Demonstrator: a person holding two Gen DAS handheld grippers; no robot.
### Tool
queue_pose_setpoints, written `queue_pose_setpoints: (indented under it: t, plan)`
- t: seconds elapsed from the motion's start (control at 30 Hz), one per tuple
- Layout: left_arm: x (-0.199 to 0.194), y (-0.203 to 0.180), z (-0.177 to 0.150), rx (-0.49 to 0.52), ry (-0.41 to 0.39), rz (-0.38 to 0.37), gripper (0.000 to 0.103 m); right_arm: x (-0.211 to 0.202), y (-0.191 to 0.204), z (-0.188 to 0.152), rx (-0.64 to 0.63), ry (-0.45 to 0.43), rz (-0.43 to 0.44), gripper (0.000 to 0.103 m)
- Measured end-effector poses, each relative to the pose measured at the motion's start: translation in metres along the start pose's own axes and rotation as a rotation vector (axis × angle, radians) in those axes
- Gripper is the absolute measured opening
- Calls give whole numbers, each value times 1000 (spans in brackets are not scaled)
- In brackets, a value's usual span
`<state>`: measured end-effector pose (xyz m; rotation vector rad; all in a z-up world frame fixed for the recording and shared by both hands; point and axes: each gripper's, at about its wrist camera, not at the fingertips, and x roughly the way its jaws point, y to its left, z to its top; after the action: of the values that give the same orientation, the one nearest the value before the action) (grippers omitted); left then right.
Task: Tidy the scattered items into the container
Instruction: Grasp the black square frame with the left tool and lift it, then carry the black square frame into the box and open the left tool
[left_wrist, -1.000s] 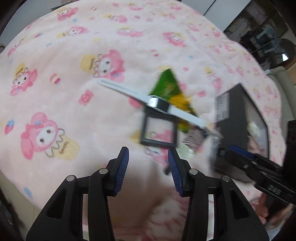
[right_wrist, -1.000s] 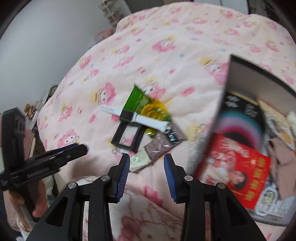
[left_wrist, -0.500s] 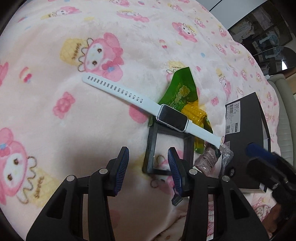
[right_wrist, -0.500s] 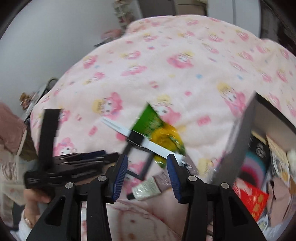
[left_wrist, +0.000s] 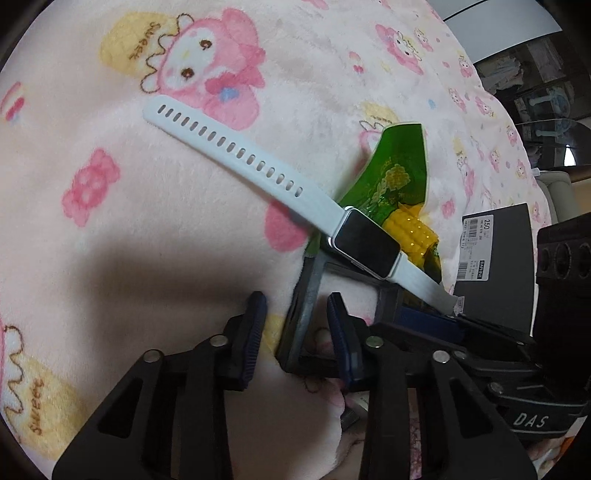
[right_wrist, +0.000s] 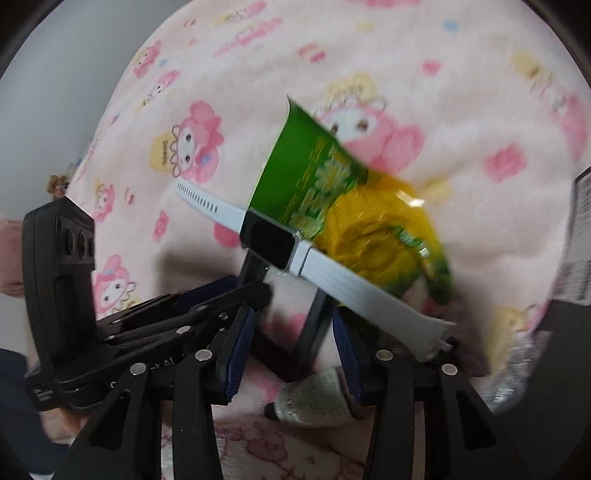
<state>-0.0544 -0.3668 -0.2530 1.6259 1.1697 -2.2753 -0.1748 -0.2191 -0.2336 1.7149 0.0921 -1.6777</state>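
Scattered items lie on the pink blanket (left_wrist: 155, 206). The left hand-held gripper (left_wrist: 295, 332) is closing, its jaws astride one side bar of the black frame (left_wrist: 306, 295), pads seemingly not yet pressing. Beyond it a white watch (left_wrist: 364, 242) lies across a green snack packet (left_wrist: 395, 181). The right hand-held gripper (right_wrist: 291, 347) stands open over the frame's other bar, a small tube (right_wrist: 314, 395) just beneath.

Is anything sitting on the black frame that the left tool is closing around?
Yes. The white smartwatch lies across the black frame's far edge. The left tool straddles its near side bar, jaws closing, nothing between them besides that bar.
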Motion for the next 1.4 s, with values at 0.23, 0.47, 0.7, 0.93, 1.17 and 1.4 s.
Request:
queue_pose_setpoints:
  t: [0.23, 0.47, 0.7, 0.93, 1.17, 1.4]
  plan:
    - [-23, -24, -16, 46, -10, 3, 25, -29, 14, -14, -6, -116, 1, 31]
    - [-58, -51, -28, 90, -56, -91, 25, -81, 31, -41, -54, -231, -27, 31]
    - [-84, -109, -43, 222, -128, -80, 31, -139, 12, -64, -1, -330, 46, 31]
    - [-75, -171, -48, 307, -120, -125, 31, -180, -7, -87, -9, -423, -36, 31]
    - [-48, -251, -57, 391, -87, -157, 31, -234, -49, -110, 4, -514, -145, 28]
    - [-2, -319, -46, 460, -42, -97, 29, -266, -119, -104, 38, -501, -149, 27]
